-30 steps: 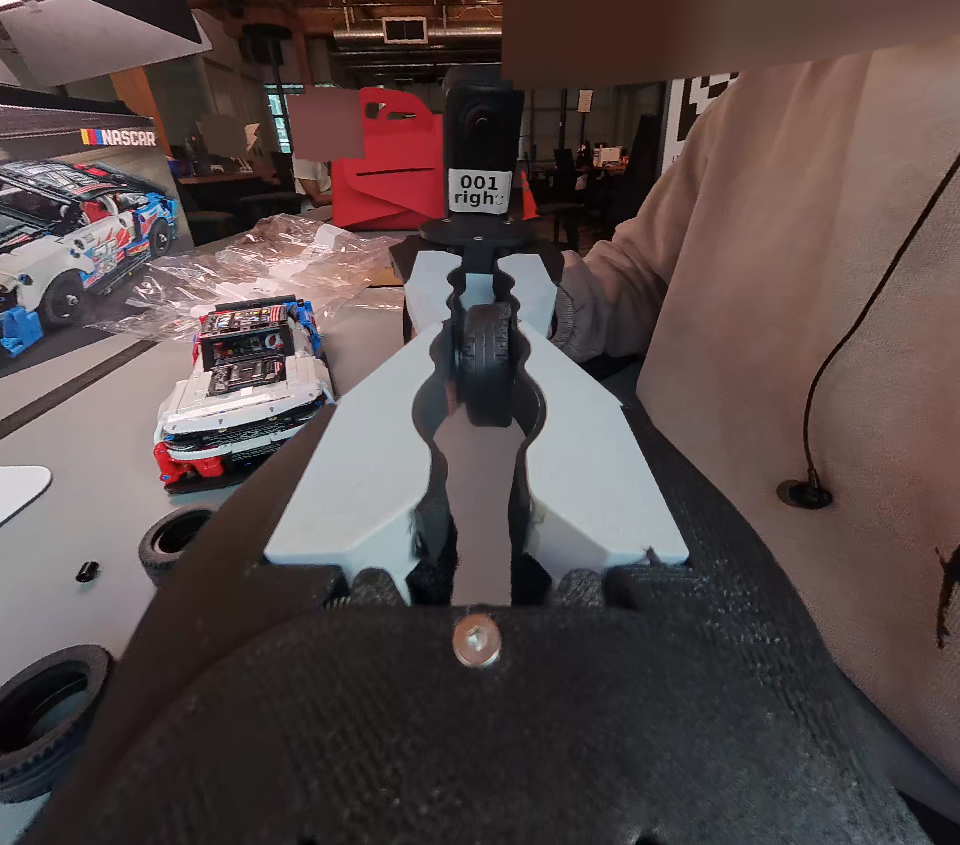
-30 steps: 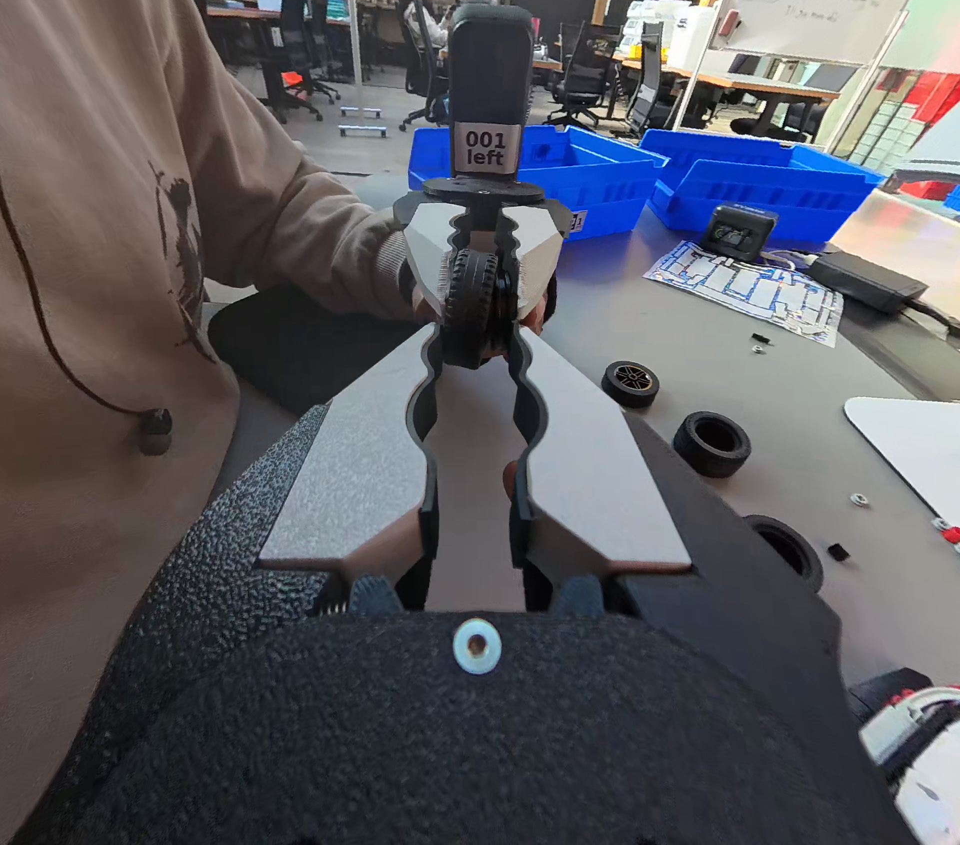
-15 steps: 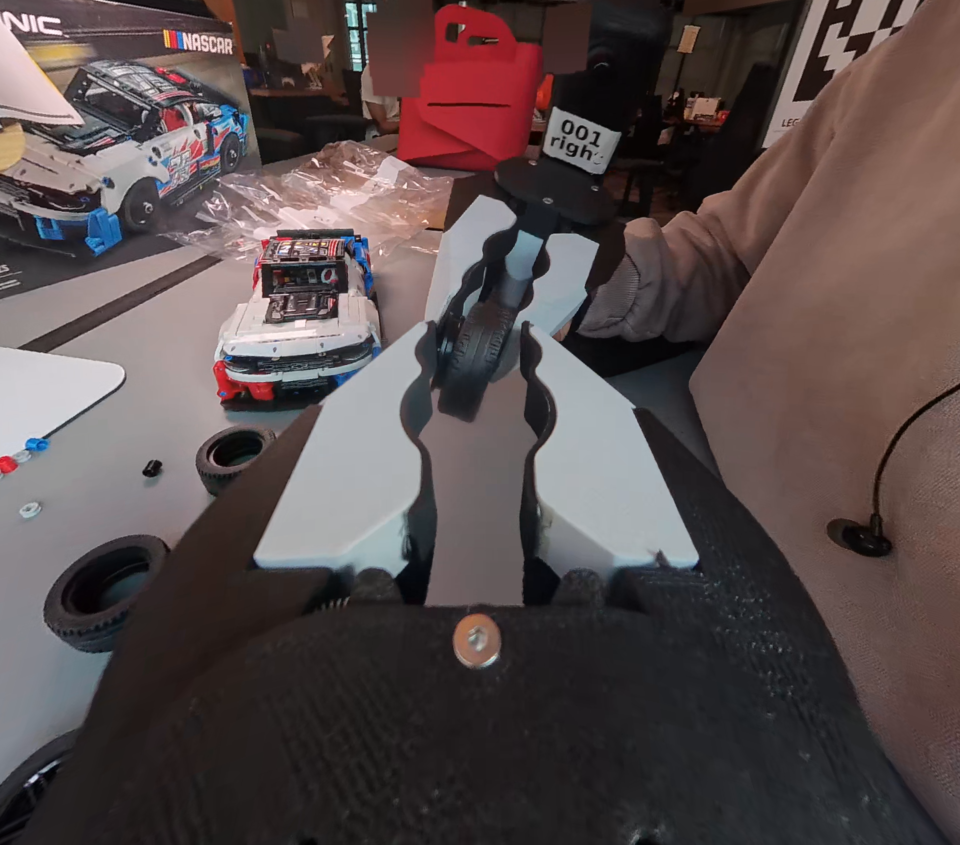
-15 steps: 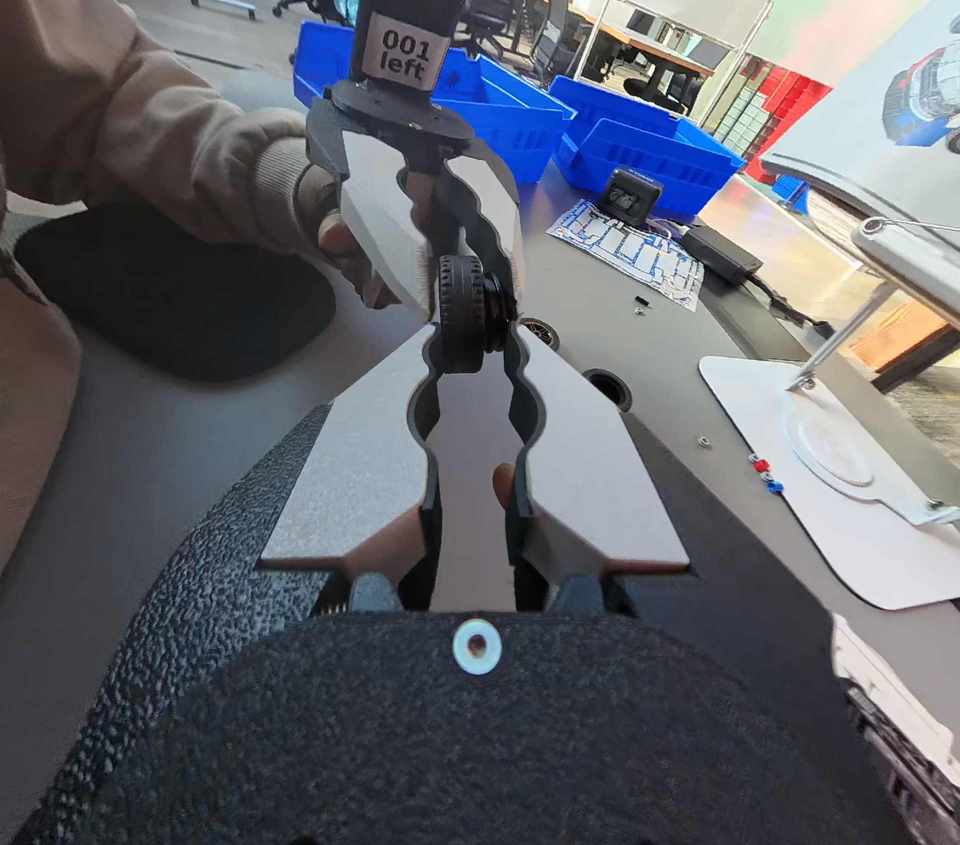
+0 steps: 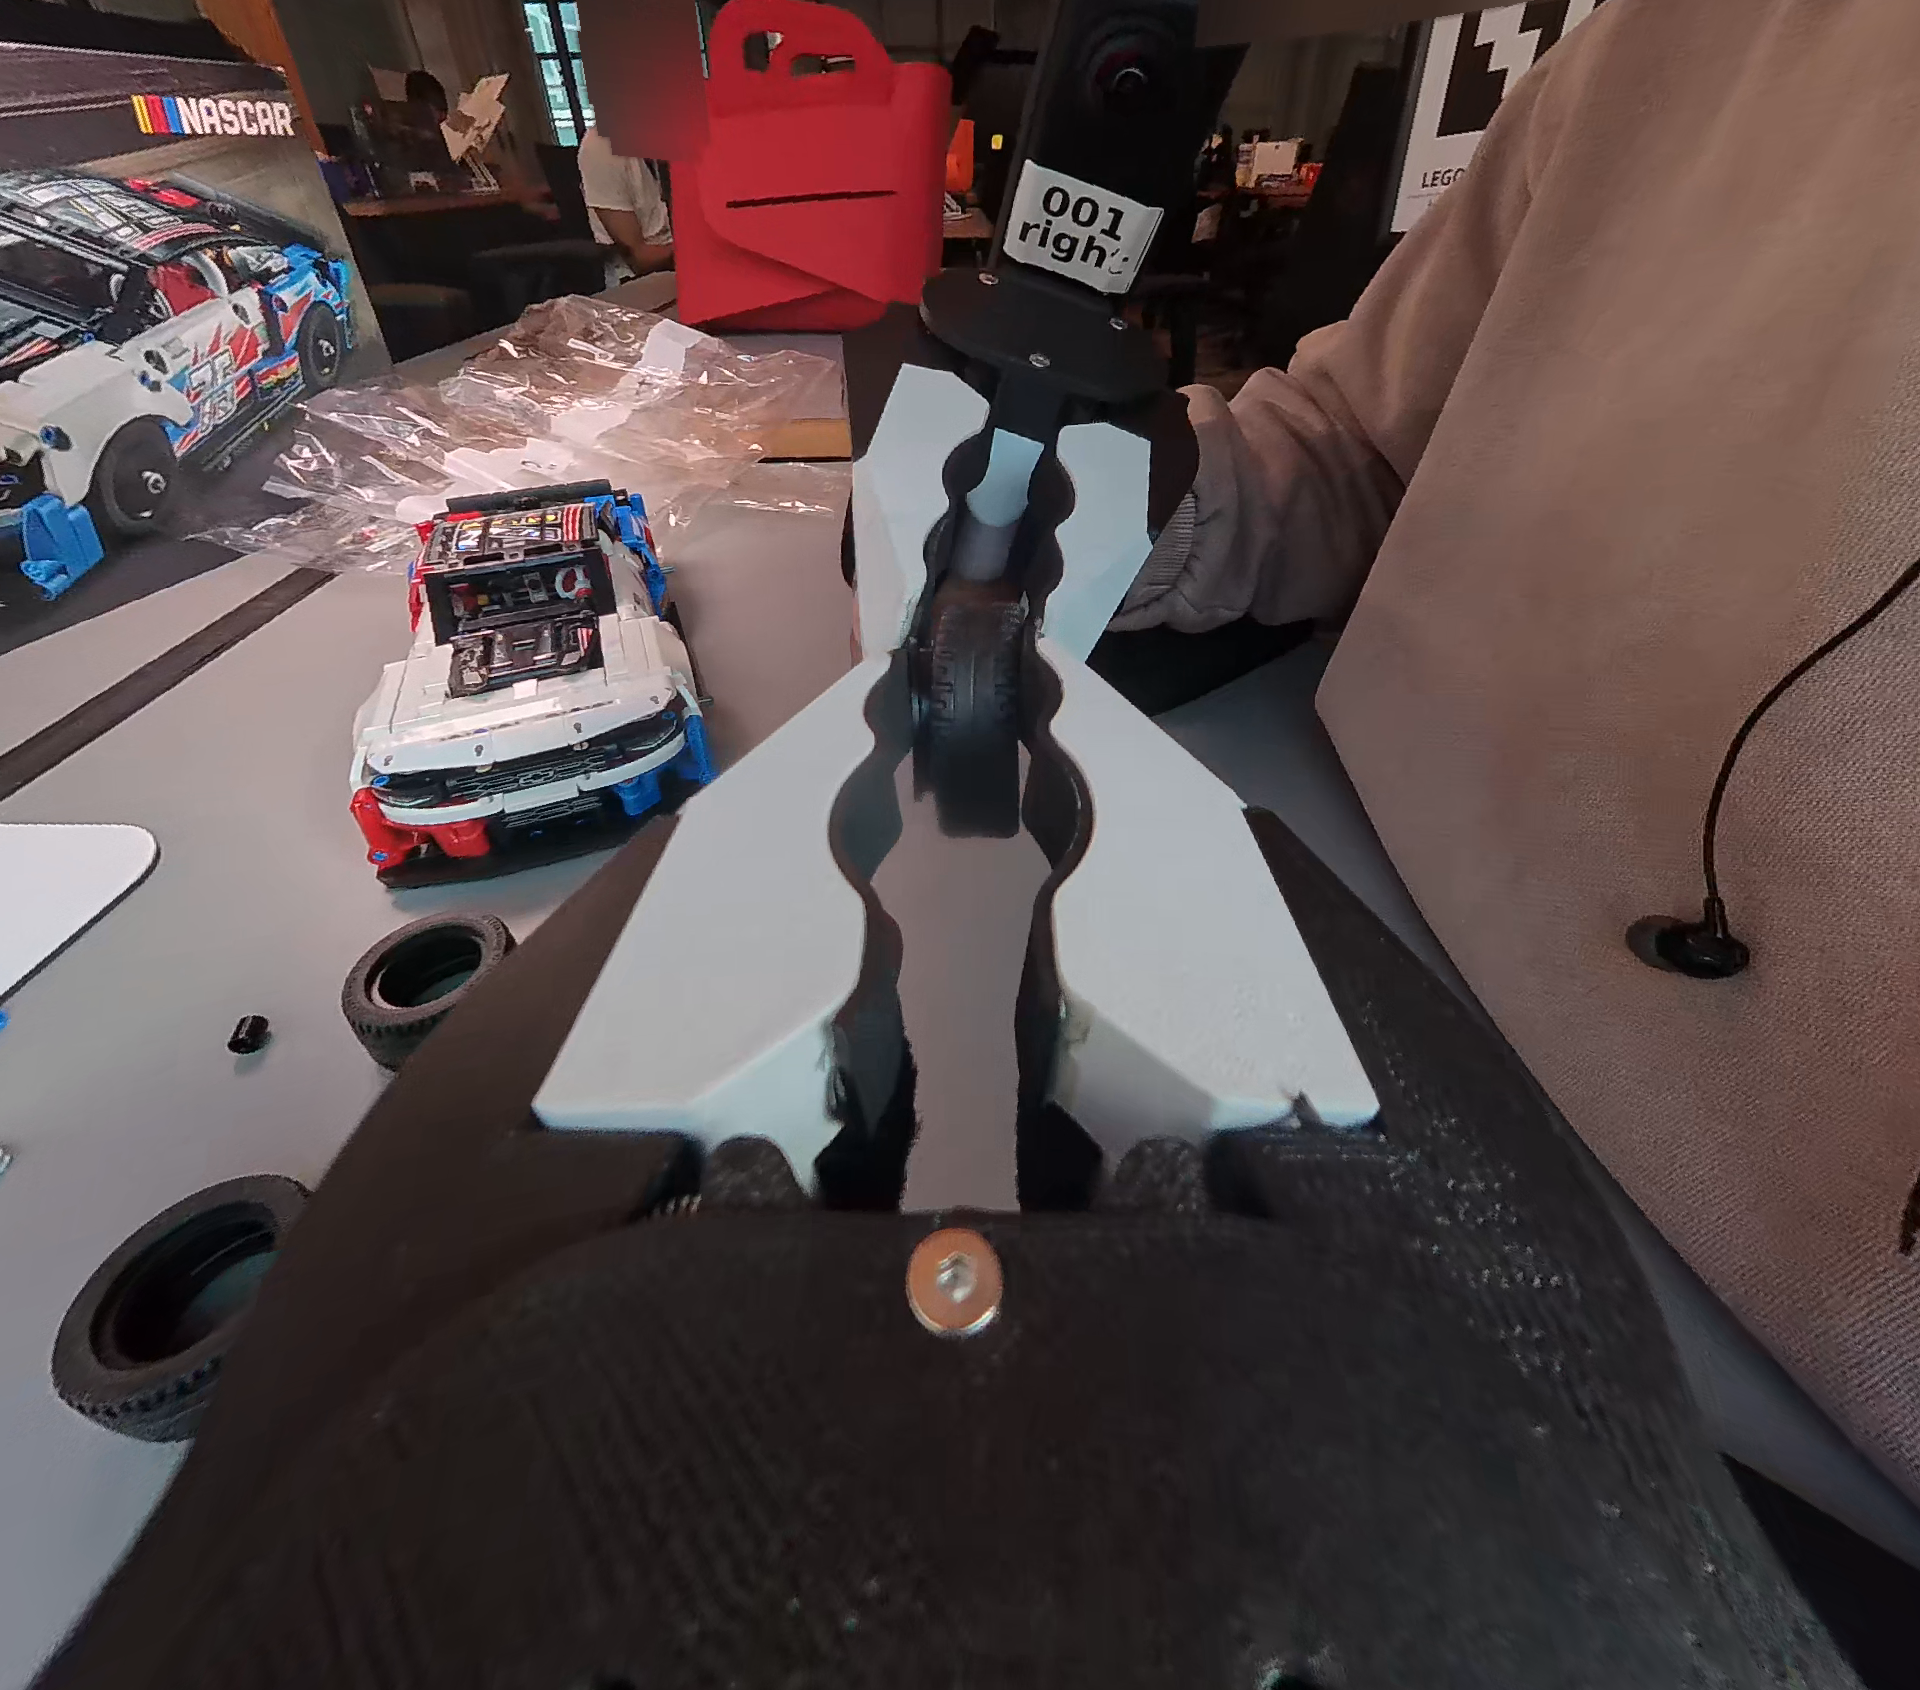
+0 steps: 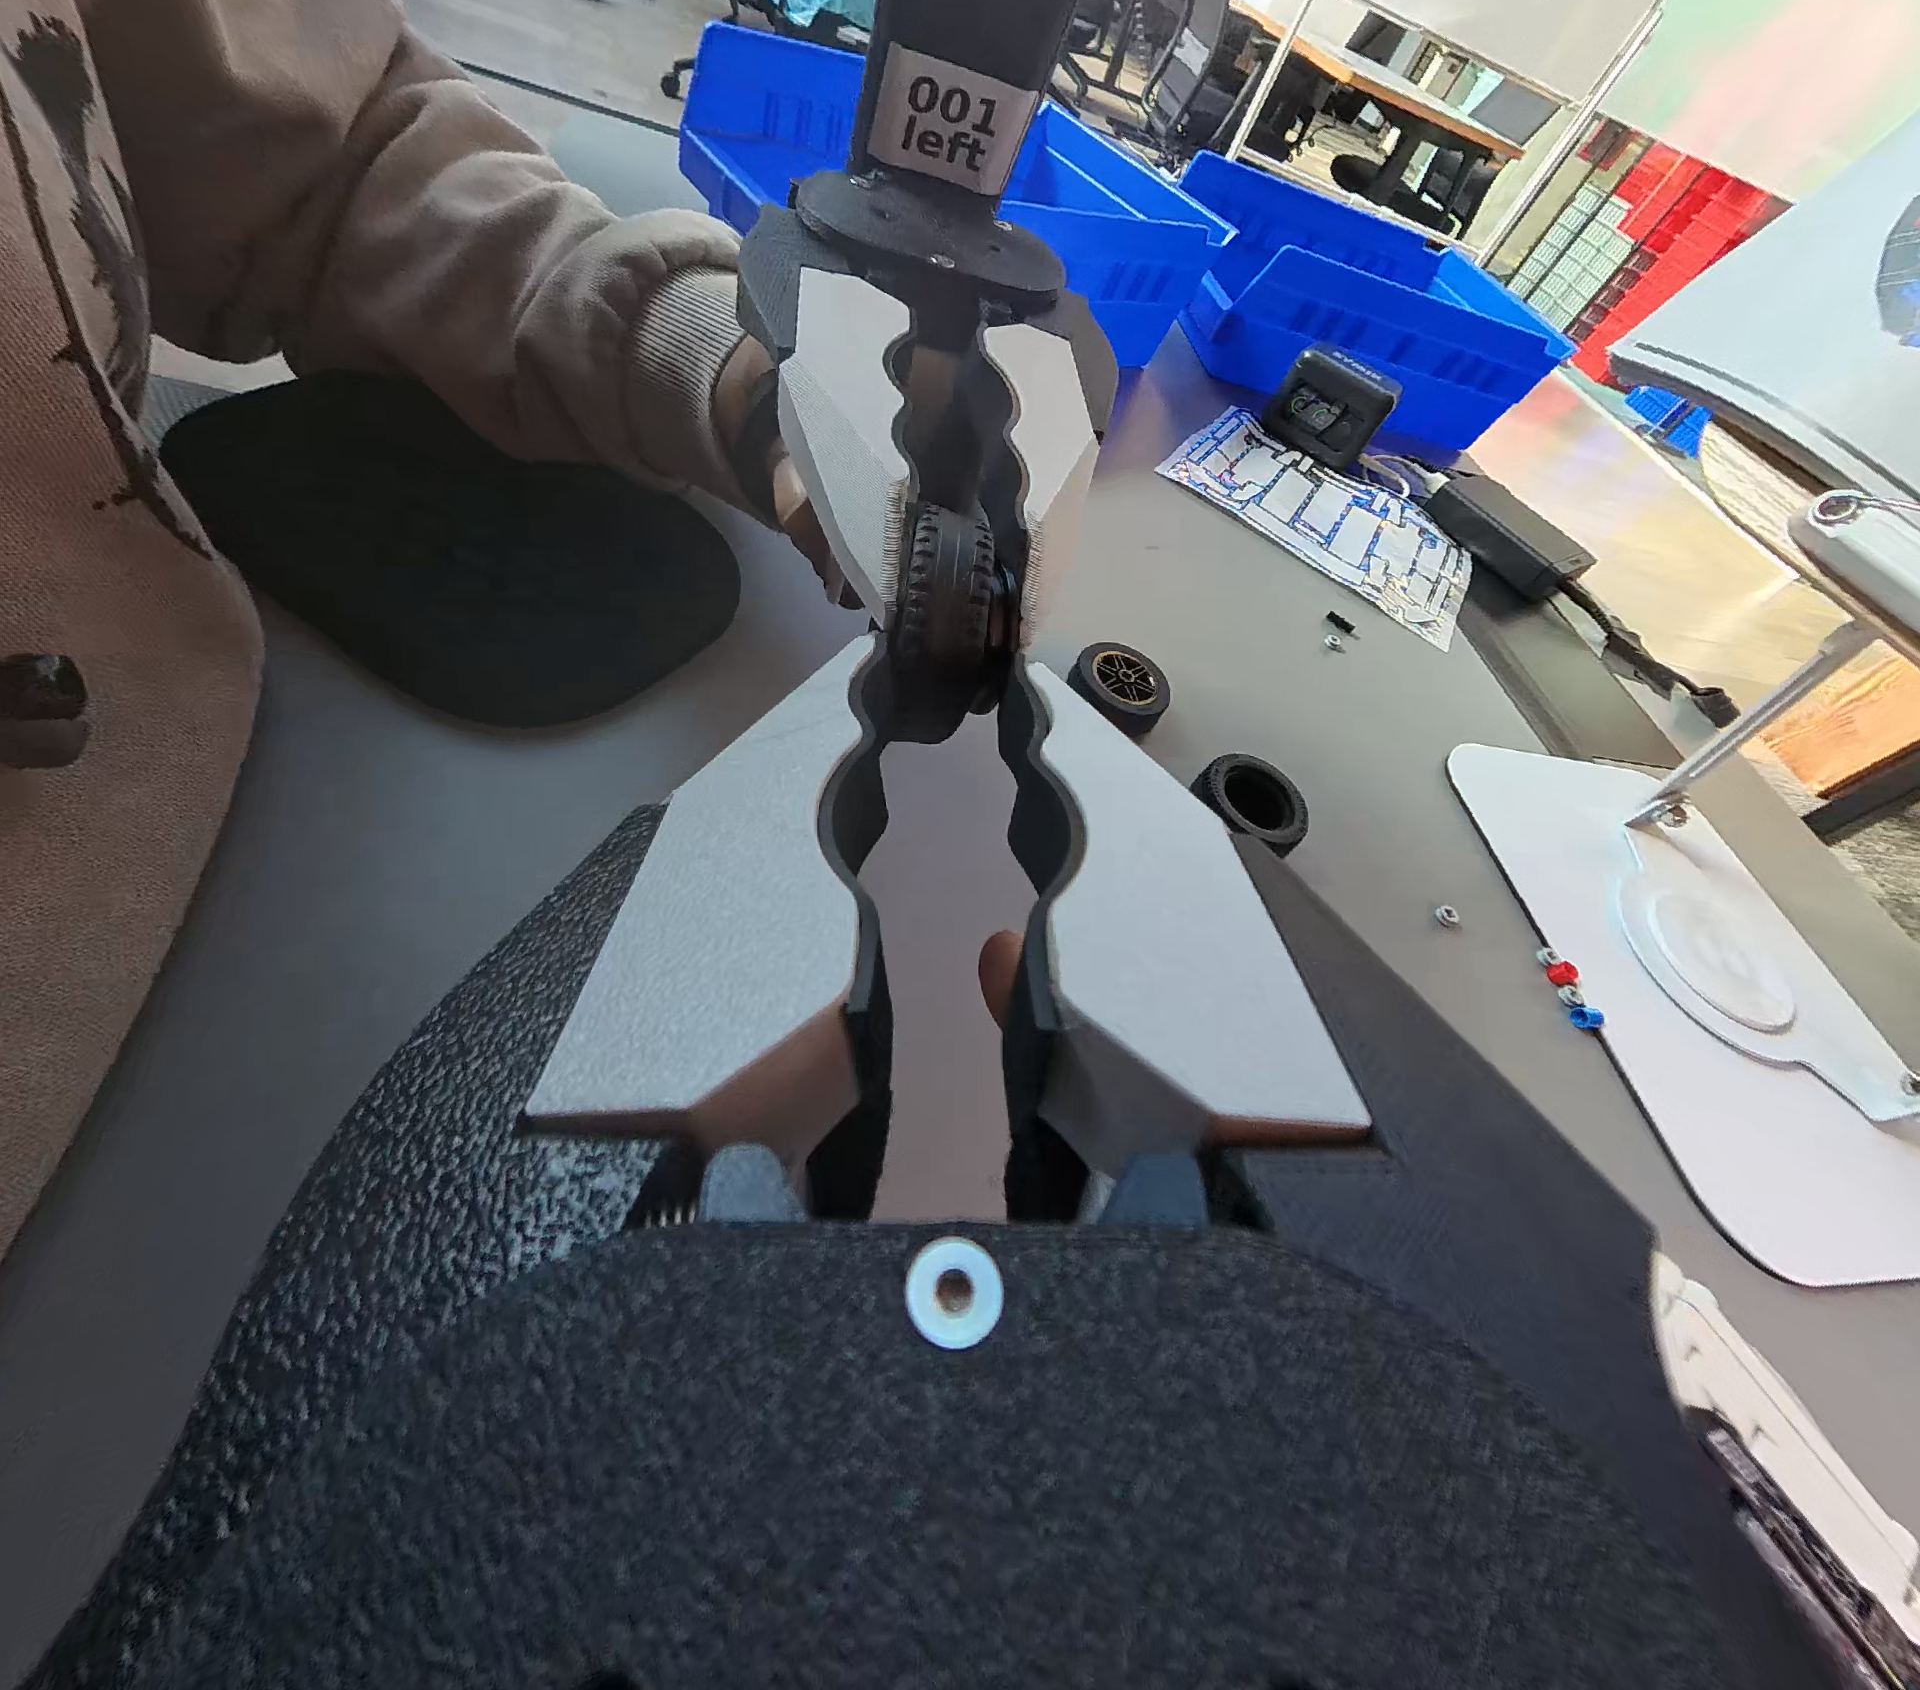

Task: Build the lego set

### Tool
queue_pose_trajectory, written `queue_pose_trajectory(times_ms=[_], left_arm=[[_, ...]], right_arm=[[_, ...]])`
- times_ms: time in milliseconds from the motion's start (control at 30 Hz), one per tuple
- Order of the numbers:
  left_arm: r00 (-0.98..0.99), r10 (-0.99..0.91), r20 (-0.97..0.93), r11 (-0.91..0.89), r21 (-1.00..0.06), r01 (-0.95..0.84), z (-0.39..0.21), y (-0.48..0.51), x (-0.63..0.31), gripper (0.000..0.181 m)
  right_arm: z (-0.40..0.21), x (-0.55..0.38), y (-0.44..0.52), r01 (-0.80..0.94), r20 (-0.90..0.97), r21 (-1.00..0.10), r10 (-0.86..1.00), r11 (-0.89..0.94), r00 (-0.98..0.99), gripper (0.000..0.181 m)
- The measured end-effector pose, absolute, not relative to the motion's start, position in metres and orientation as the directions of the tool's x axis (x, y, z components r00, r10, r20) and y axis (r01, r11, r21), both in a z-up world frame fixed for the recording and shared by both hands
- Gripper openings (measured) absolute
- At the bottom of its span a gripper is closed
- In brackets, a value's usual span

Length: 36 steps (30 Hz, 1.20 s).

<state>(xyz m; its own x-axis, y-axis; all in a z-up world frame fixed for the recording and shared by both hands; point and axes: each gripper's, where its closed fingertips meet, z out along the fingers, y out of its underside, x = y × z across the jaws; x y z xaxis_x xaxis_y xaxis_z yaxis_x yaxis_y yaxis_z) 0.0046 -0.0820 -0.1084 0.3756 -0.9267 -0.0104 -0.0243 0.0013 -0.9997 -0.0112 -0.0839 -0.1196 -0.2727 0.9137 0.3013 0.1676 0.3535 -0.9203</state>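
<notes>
Since 1.0 s ago the joined grippers have swung from in front of the person's chest out toward the table, so the lego car (image 5: 530,684) now sits larger at 10 o'clock in the left wrist view; since 0.5 s ago the tilt of the far gripper has eased nearer to upright. Left gripper (image 5: 961,710) and right gripper (image 6: 951,664) meet tip to tip in the air, both pinching the same small black wheel (image 5: 971,705), tyre already on its rim, held edge-on. In the right wrist view the left tool's fingertips (image 6: 852,518) clamp the tread from 12 o'clock while the right tool's own tips close on it from below. Which tool carries the load I cannot tell. On the table (image 5: 187,767): 2 loose tyres at 8 o'clock, nearer one (image 5: 426,980) and a larger-looking one (image 5: 166,1297), plus a small black pin (image 5: 247,1032). Right wrist view shows a finished wheel with gold spokes (image 6: 1120,684) at 2 o'clock and a bare tyre (image 6: 1252,804) just below it. Risks, judged: round rubber tread gripped only at the tips can roll and squirt out if either tool loosens early in a handover; opposing squeeze may pop the tyre off its rim; a drop could knock the loose parts or roll off the table edge
</notes>
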Motion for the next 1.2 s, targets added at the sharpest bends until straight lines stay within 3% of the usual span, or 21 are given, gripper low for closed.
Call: queue_pose_trajectory(times_ms=[300, 533, 667, 933, 1100, 1200], left_arm=[[0.347, -0.937, 0.041, -0.036, -0.999, 0.023, -0.110, -0.082, 0.010, 0.019], [0.482, -0.876, -0.005, -0.050, -0.994, -0.102, -0.124, -0.071, -0.001, 0.024], [0.472, -0.879, -0.075, -0.007, -0.985, -0.170, -0.127, -0.073, 0.003, 0.022], [0.271, -0.954, -0.130, 0.057, -0.964, -0.261, -0.134, -0.102, 0.017, 0.019], [0.124, -0.991, -0.043, 0.012, -0.971, -0.238, -0.140, -0.121, 0.020, 0.018], [0.023, -0.999, 0.048, -0.051, -0.985, -0.167, -0.135, -0.129, 0.022, 0.017]], right_arm=[[-0.118, -0.005, -0.084, 0.098, 0.096, -0.985, 0.928, 0.140, -0.361, 0.019], [-0.135, -0.013, -0.066, 0.189, 0.458, -0.847, 0.863, 0.496, -0.214, 0.020], [-0.142, -0.017, -0.067, 0.223, 0.534, -0.791, 0.821, 0.570, -0.201, 0.020], [-0.146, 0.001, -0.106, 0.159, 0.225, -0.928, 0.847, 0.336, -0.482, 0.021], [-0.153, 0.008, -0.126, 0.210, 0.103, -0.936, 0.789, 0.283, -0.605, 0.020], [-0.147, 0.013, -0.136, 0.225, -0.034, -0.961, 0.736, 0.161, -0.676, 0.019]])
